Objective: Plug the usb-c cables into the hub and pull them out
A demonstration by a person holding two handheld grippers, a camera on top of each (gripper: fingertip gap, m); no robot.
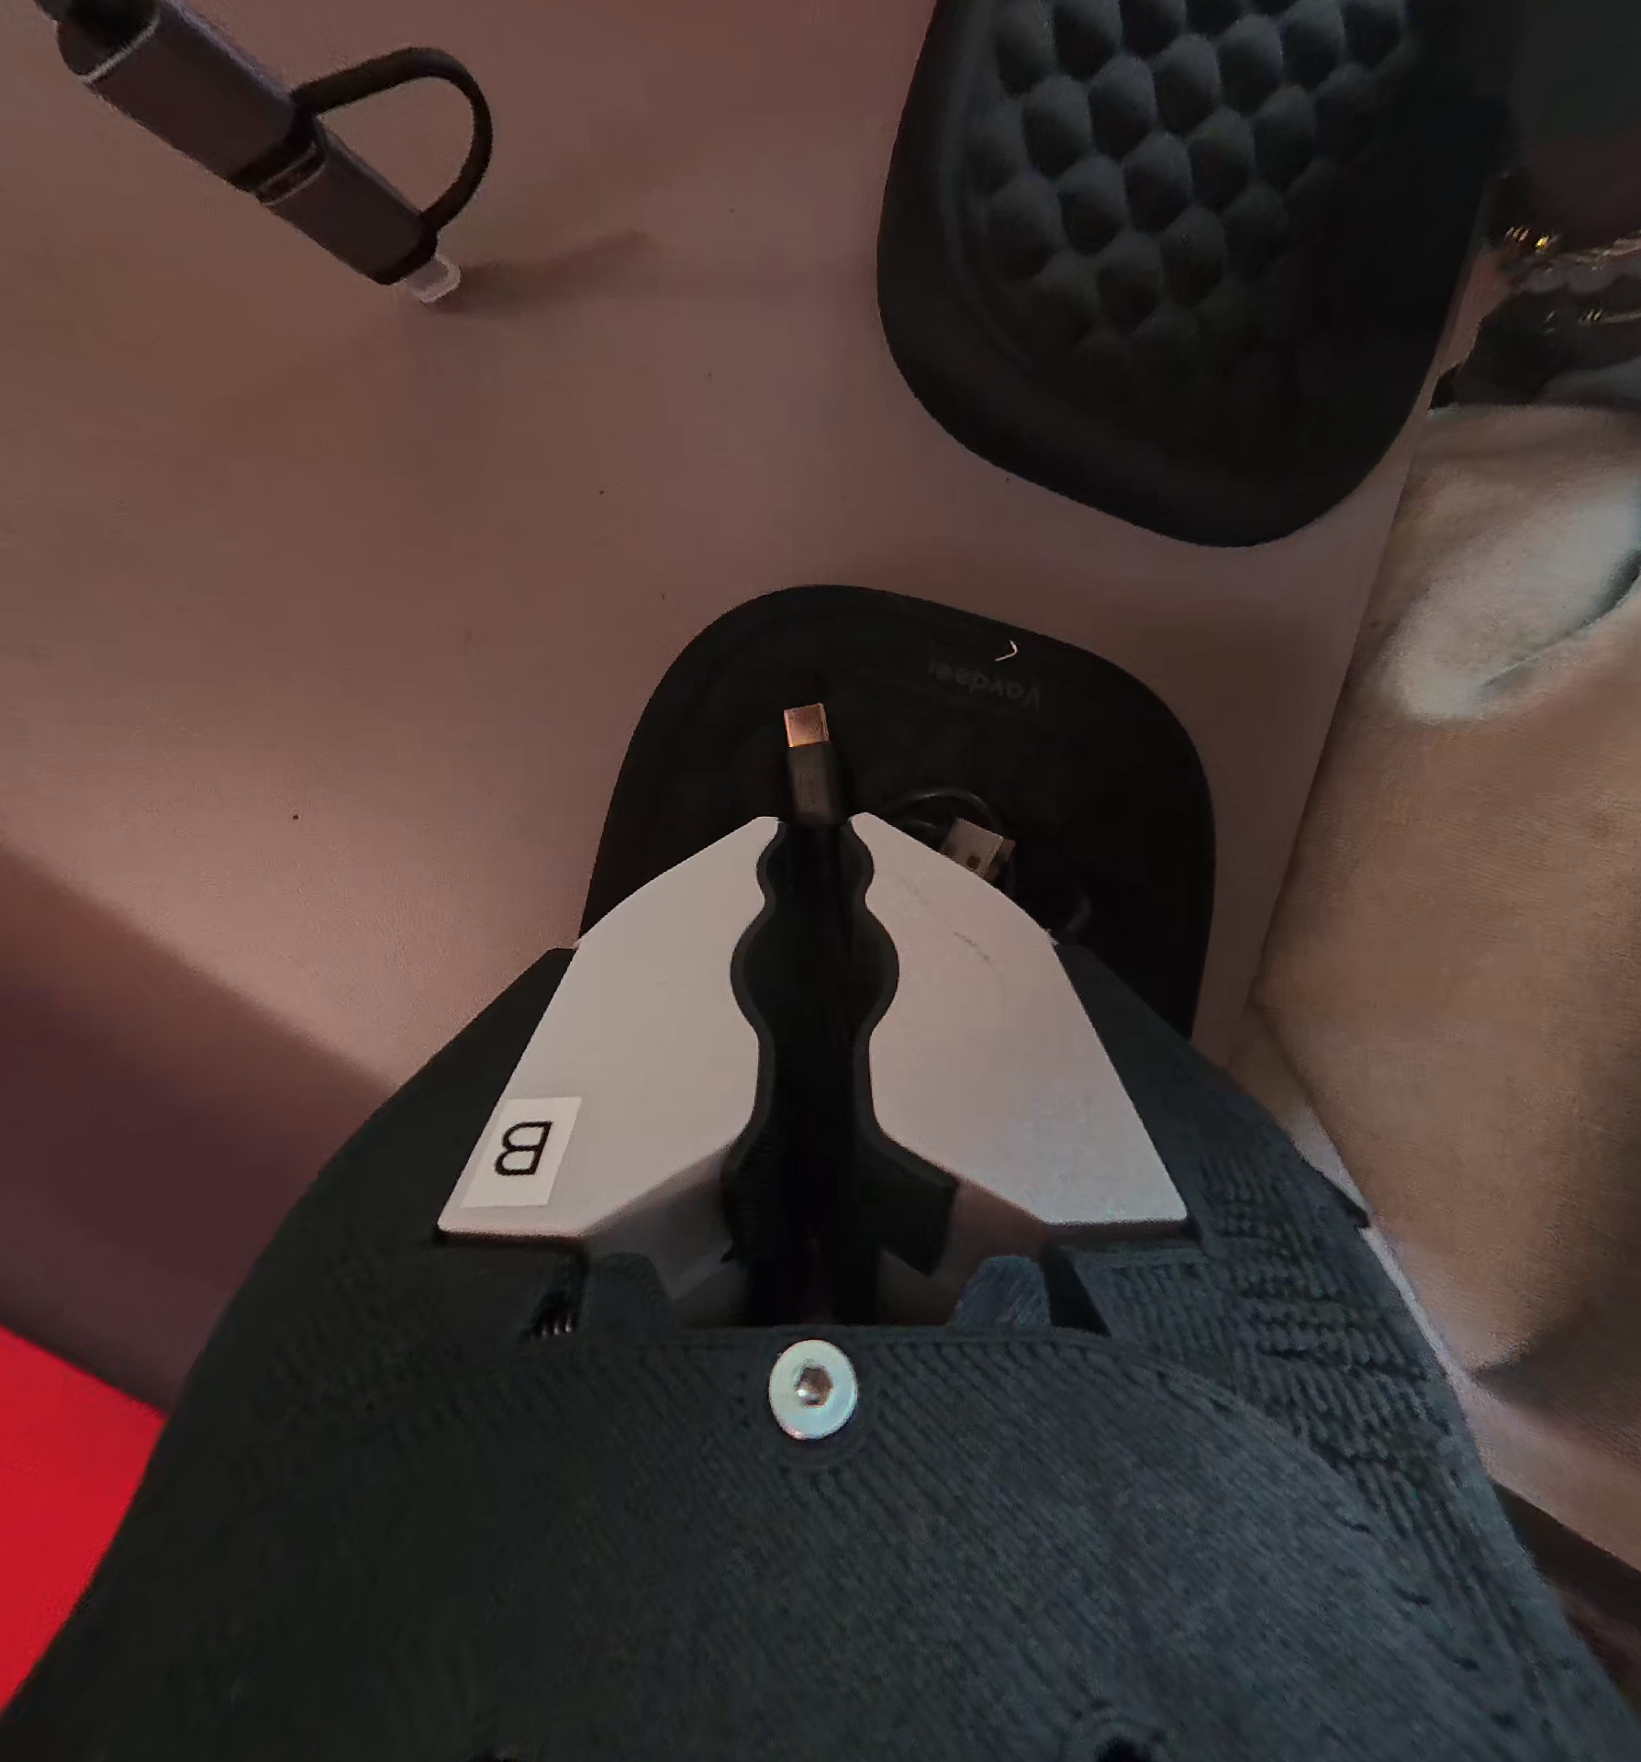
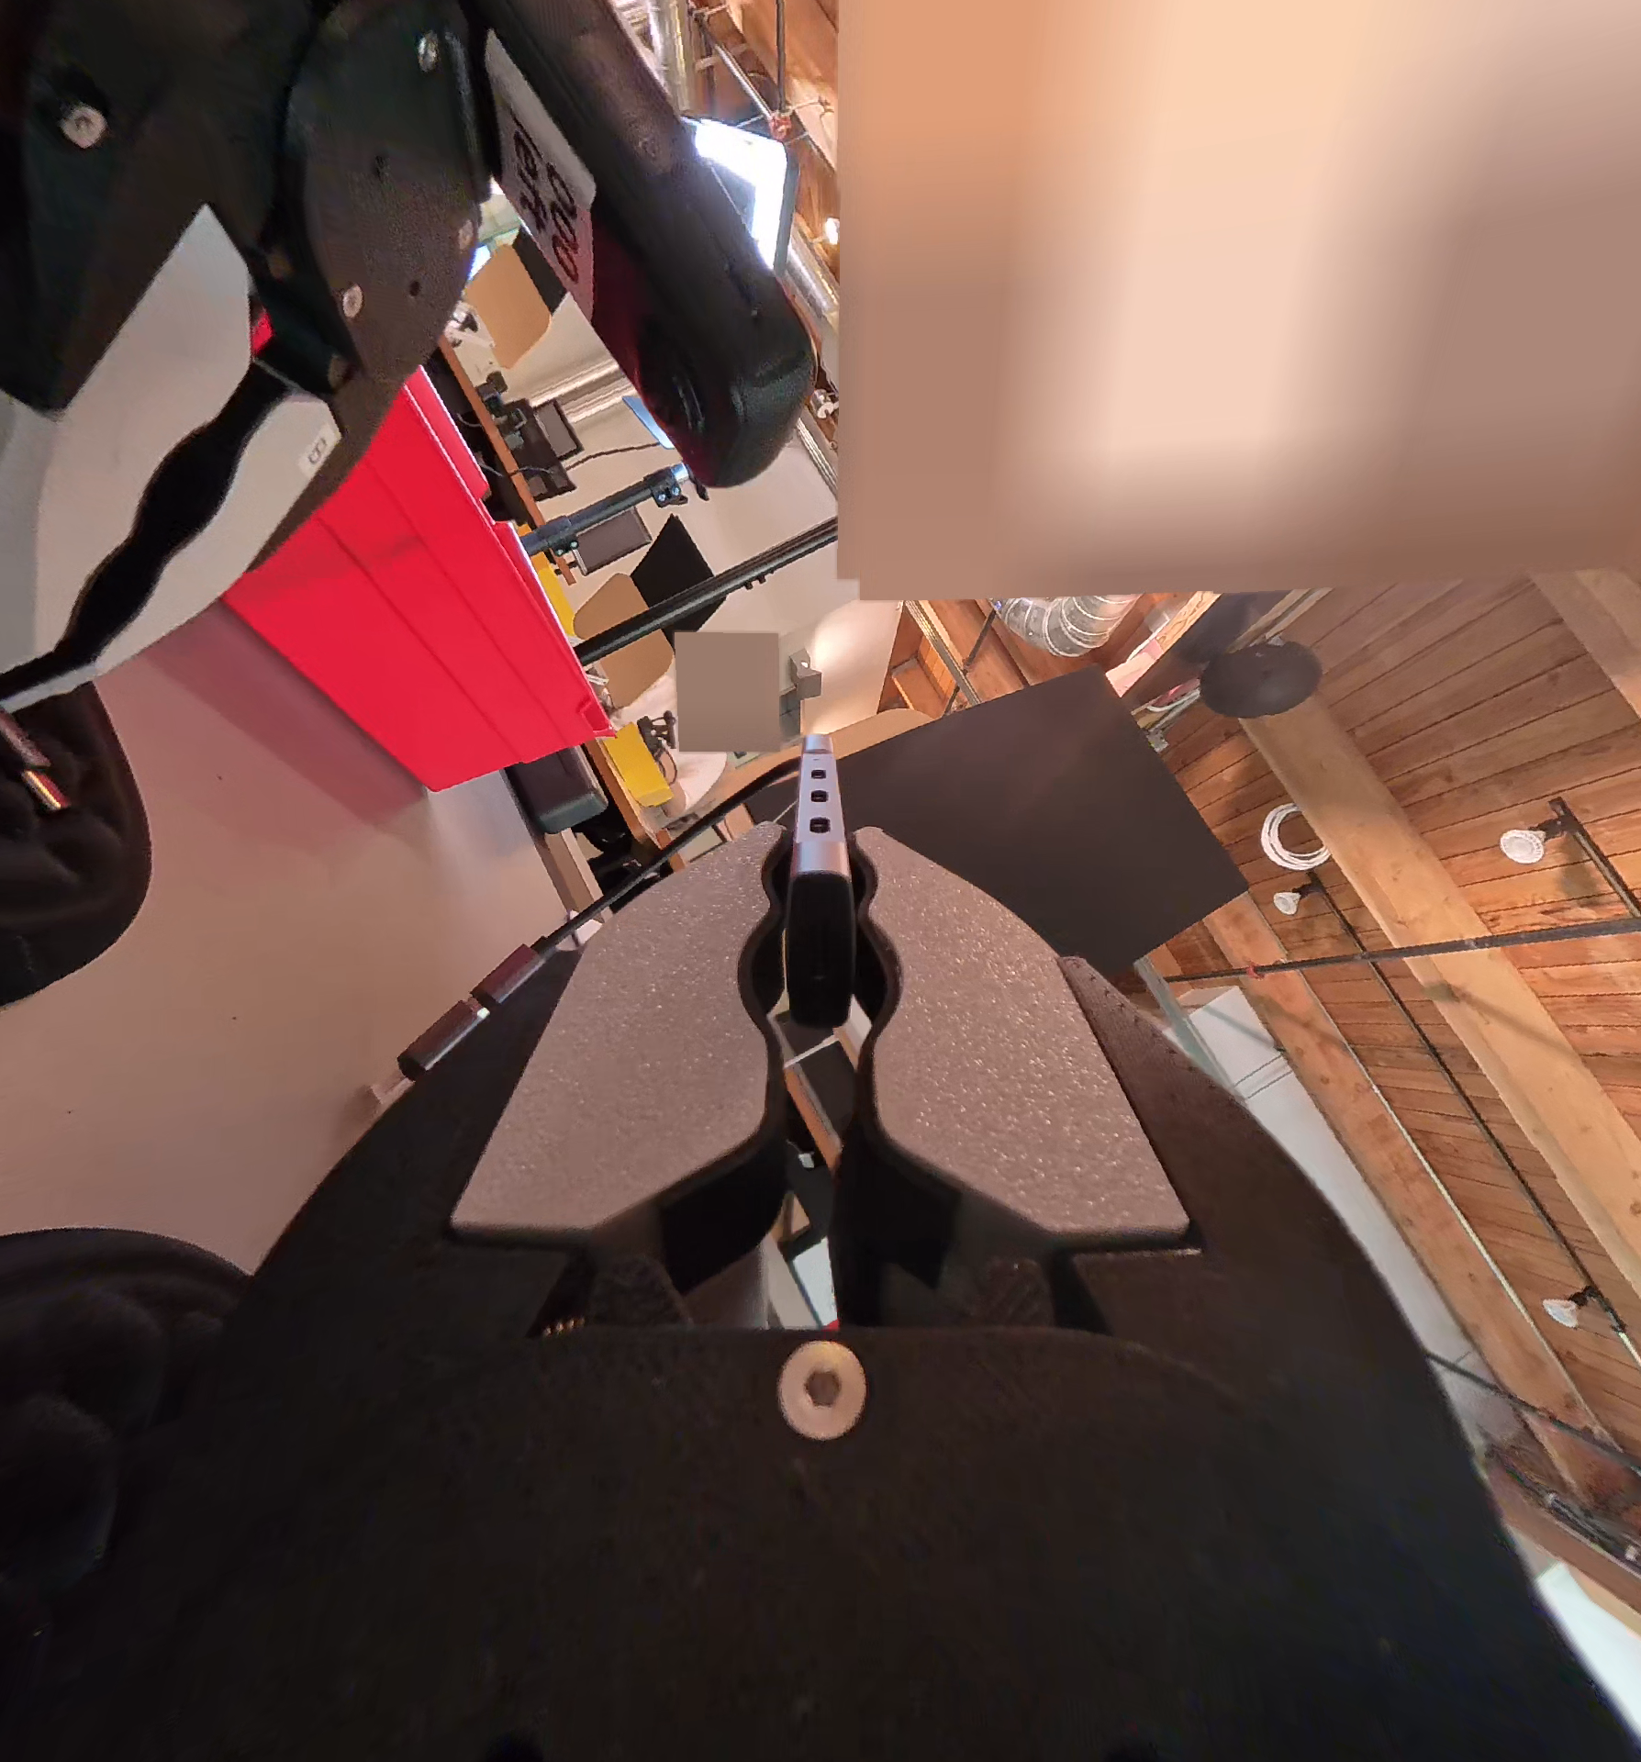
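My left gripper [image 1: 815, 825] is shut on a black USB-C cable [image 1: 812, 791]. Its metal plug [image 1: 802, 727] sticks out past the fingertips, over a flat black pad [image 1: 1036, 725]. My right gripper [image 2: 819, 844] is shut on a slim grey hub [image 2: 819, 810], held on edge in the air with a row of small ports facing me. The left gripper [image 2: 6, 688] also shows at the upper left of the right wrist view, with the cable's plug [image 2: 40, 784] pointing down, well apart from the hub.
A black multi-head cable [image 1: 254, 153] lies on the pinkish table [image 1: 321, 572], also in the right wrist view [image 2: 473, 1011]. A USB-A plug [image 1: 977, 844] rests on the flat pad. A bumpy black pad [image 1: 1179, 238], beige cloth [image 1: 1513, 858] and red bins [image 2: 416, 591] surround the area. The grippers' ends are close to 15 cm from one another.
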